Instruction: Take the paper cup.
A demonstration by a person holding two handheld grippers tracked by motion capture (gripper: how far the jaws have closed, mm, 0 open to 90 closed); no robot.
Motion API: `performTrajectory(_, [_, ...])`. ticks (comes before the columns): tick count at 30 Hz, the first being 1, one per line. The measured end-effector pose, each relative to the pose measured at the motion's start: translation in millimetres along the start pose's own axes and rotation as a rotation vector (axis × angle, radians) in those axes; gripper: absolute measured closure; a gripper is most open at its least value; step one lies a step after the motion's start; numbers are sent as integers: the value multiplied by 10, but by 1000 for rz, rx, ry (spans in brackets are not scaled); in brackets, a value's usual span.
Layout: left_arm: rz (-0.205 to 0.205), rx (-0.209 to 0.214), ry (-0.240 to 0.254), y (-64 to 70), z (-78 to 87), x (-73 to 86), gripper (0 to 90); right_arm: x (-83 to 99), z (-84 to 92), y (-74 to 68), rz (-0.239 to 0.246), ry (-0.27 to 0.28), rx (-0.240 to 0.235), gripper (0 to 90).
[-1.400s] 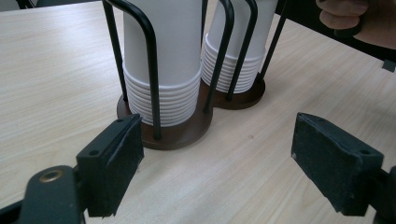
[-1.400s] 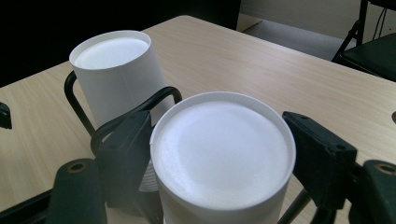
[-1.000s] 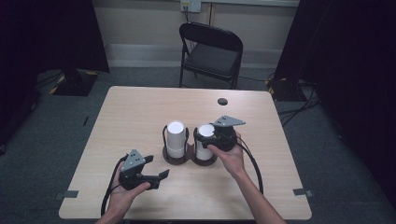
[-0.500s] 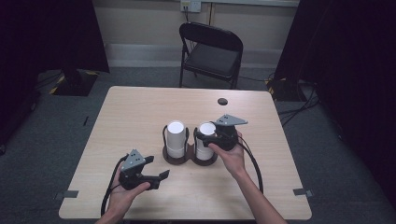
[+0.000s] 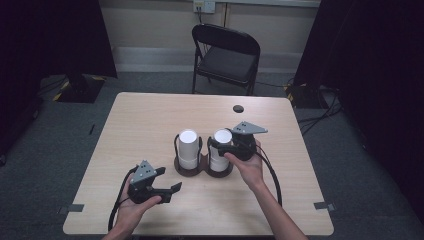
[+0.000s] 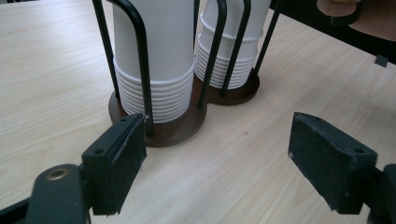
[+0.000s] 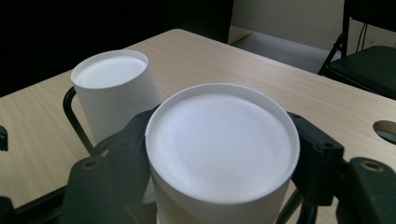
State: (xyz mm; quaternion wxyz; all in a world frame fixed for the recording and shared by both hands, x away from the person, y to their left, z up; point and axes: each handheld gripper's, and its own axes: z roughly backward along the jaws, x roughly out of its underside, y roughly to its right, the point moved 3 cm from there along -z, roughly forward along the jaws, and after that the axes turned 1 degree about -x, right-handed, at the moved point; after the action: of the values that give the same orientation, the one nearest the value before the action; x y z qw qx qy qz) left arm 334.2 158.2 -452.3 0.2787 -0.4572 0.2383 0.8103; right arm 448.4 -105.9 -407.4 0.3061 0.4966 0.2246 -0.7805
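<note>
Wooden table (image 5: 150, 125), folding chair (image 5: 227, 52) behind. Right gripper (image 5: 224, 146) clamped on top cup of right cup stack (image 7: 224, 154). Left gripper (image 6: 217, 163) spread wide, holding nothing, near left cup stack (image 6: 154, 51).

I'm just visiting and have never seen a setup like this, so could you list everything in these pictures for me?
Table: one, light wood, centre of the room.
Cup stacks: two, white, upside down, side by side mid-table.
Cup holders: two, dark brown round bases with black wire uprights, one around each stack.
Table hole: one, dark, round, far right of the tabletop.
Folding chair: one, black, behind the table.
Wall socket: one, pale, on the back wall.
Left gripper: black, jaws open, on the table near the front left.
Right gripper: black, shut on the top cup of the right stack.
</note>
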Motion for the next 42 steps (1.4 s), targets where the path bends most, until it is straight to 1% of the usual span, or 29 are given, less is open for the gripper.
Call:
performTrajectory(2, [-1,-1,-1,-2,-1,1,190,-10,14,5,-8,7,-4,320])
performTrajectory(5, [0,-3,-4,1,-3,2,191,-18,28,4,-6,10,-6,321])
performTrajectory(6, [-7,-8,-8,-2,-3,2,190,-20,31,2,-6,11,-6,321])
performTrajectory(10, [-3,-19,-8,-2,-2,2,187,-42,54,-6,-10,25,1,321])
performTrajectory(15, [-5,-27,-14,-10,-3,8,187,-87,92,-26,11,28,9,321])
performTrajectory(17, [-11,-40,-19,-16,-5,8,187,-97,124,-21,6,31,26,321])
performTrajectory(18, [-5,-40,-19,-14,-8,8,187,-100,139,-18,0,33,28,321])
performTrajectory(23, [1,-48,-24,-10,-13,8,188,-113,189,-15,-6,52,16,322])
performTrajectory(27, [1,-44,-22,3,-18,4,191,-144,217,-29,-8,72,10,322])
performTrajectory(32, [-19,-51,-36,11,-37,14,198,-182,246,-44,-3,85,12,323])
performTrajectory(35, [-18,-50,-34,15,-43,16,201,-201,259,-37,-7,94,11,323])
performTrajectory(37, [-12,-49,-33,11,-42,15,201,-217,269,-38,-5,111,-13,323])
performTrajectory(38, [-13,-52,-33,7,-40,15,201,-222,272,-42,-3,111,-17,323])
performTrajectory(39, [-12,-52,-33,7,-40,15,201,-231,278,-46,7,108,-6,323])
performTrajectory(42, [-15,-53,-36,9,-40,15,201,-251,294,-50,6,116,-3,324])
